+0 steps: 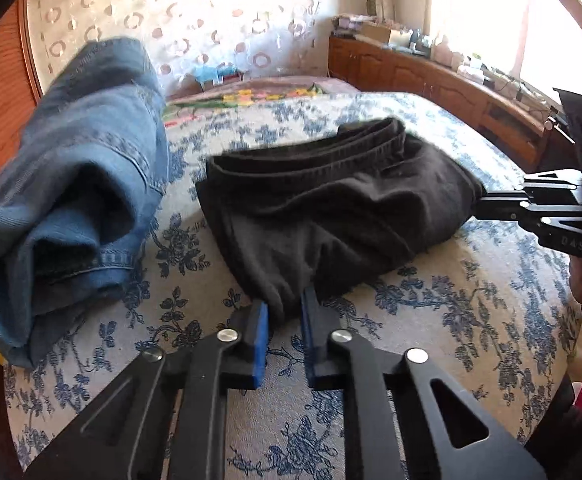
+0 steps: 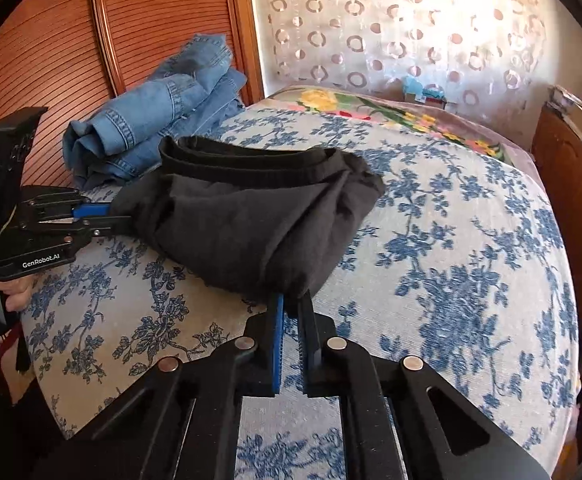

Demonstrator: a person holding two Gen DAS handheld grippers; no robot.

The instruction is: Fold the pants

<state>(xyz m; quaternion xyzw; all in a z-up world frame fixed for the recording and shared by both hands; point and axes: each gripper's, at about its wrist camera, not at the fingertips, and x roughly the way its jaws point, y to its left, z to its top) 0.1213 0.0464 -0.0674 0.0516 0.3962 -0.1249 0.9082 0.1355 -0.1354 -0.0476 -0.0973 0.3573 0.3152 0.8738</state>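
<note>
Black pants (image 1: 331,216) pinched by both tools; left tool (image 1: 284,312), right tool (image 2: 291,312), jeans (image 2: 163,108) apparently folded

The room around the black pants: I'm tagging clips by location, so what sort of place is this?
Most likely a home bedroom. The black pants lie on a bed with a blue floral cover, a patterned curtain hangs behind it, and a wooden cabinet runs along the window side.

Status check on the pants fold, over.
Left tool and right tool both shut on black pants, bunched on floral bedspread. Blue jeans piled just left, close but apart. Nothing blocking.
</note>
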